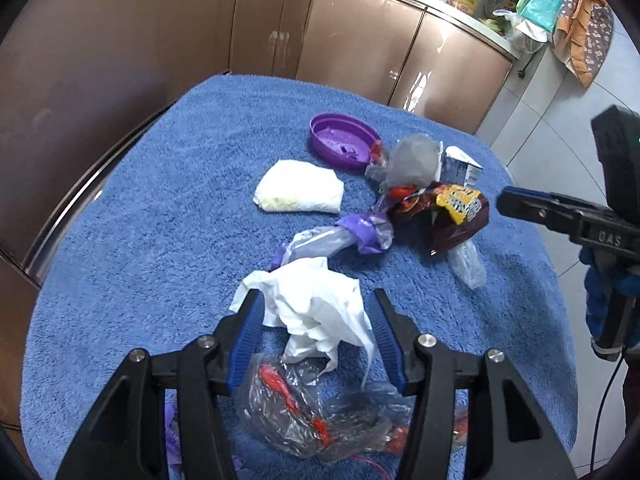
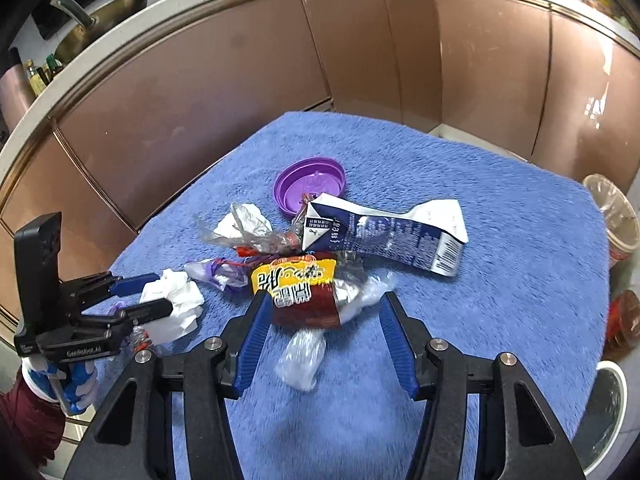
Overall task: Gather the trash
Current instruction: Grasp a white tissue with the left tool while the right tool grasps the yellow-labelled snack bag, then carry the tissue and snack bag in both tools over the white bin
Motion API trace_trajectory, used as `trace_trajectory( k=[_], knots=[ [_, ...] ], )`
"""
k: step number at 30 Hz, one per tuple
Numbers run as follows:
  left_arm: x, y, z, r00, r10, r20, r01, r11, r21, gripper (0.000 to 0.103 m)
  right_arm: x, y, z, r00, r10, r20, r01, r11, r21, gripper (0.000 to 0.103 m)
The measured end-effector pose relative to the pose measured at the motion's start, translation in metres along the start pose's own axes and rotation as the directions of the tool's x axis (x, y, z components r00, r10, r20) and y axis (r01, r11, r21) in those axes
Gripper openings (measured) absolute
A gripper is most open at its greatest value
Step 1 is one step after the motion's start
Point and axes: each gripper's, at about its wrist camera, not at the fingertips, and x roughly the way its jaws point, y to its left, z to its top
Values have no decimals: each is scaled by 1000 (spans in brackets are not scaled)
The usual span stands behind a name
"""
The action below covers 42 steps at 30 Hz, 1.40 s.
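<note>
Trash lies on a blue towel [image 1: 140,200]. My left gripper [image 1: 316,300] is open, its jaws on either side of a crumpled white tissue [image 1: 316,304], also in the right wrist view [image 2: 176,304]. A clear wrapper with red print [image 1: 304,412] lies under it. My right gripper [image 2: 324,300] is open around a brown and yellow snack bag [image 2: 304,292], also in the left wrist view [image 1: 448,212]. A flattened blue and white carton [image 2: 384,236], a purple lid [image 2: 312,188], a folded white wad [image 1: 300,188] and a purple-banded clear wrapper [image 1: 340,236] lie nearby.
Brown cabinet doors [image 2: 240,80] curve behind the table. A lined trash bin [image 2: 616,216] stands off the table's right edge, and a round white-rimmed container [image 2: 608,408] sits below it. A cluttered counter [image 1: 500,4] runs at the back.
</note>
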Motion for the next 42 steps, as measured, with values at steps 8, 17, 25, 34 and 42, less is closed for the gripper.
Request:
trace_trajectory(
  k=[8, 17, 25, 34, 42],
  knots=[
    [10, 8, -1, 1000, -18, -6, 18, 1000, -9, 49, 23, 12, 4, 999, 18, -43, -20, 999, -47, 41],
    [9, 13, -3, 999, -43, -2, 43, 998, -40, 22, 22, 34, 4, 999, 11, -34, -15, 993, -117, 9],
    [-5, 21, -4, 997, -54, 50, 58, 995, -81, 13, 10, 54, -2, 1000, 0, -2, 0, 982, -189, 0],
    [-38, 19, -3, 993, -43, 111, 54, 993, -102, 12, -27, 58, -5, 998, 11, 64, 2, 978, -209, 0],
    [-66, 7, -3, 987, -40, 157, 57, 992, -108, 11, -70, 56, -16, 991, 18, 133, 10, 979, -205, 0]
  ],
)
